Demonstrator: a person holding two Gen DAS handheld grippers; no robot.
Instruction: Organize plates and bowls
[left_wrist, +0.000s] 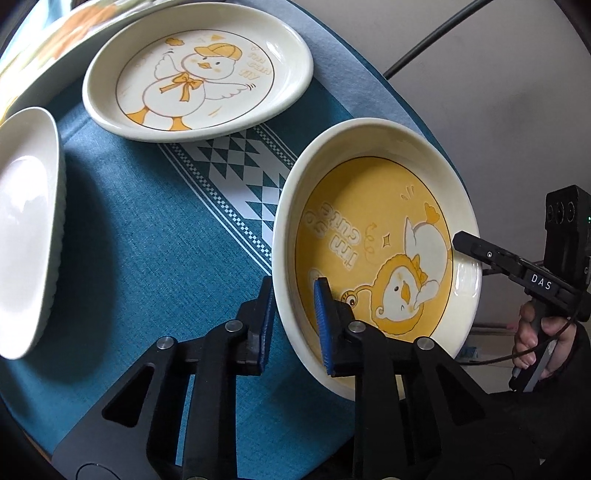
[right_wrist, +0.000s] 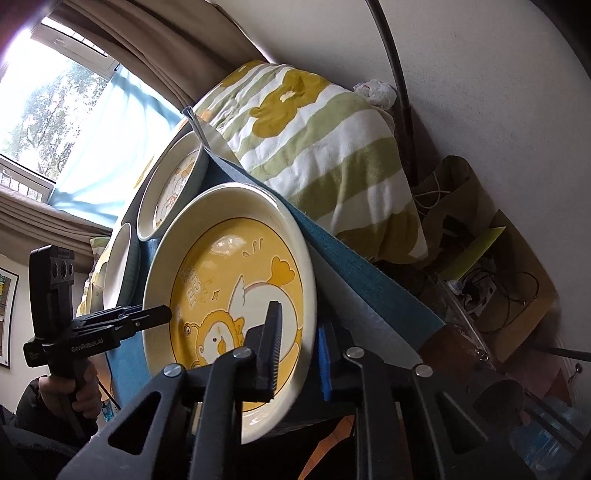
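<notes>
A cream plate with a yellow duck centre (left_wrist: 373, 243) is held between both grippers, tilted above the blue tablecloth (left_wrist: 155, 236). My left gripper (left_wrist: 295, 325) is shut on its near rim, one blue pad inside, one outside. My right gripper (right_wrist: 299, 354) is shut on the opposite rim of the same plate (right_wrist: 229, 280); it also shows at the right of the left wrist view (left_wrist: 461, 240). A cream plate with a white duck (left_wrist: 195, 74) lies behind on the cloth. A plain white bowl (left_wrist: 26, 229) sits at the left.
A large patterned dish (left_wrist: 33, 48) lies at the far left edge. A green striped blanket (right_wrist: 314, 147) is beyond the table's edge, with a cardboard box and cables (right_wrist: 498, 288) on the floor. A window (right_wrist: 40, 103) is behind.
</notes>
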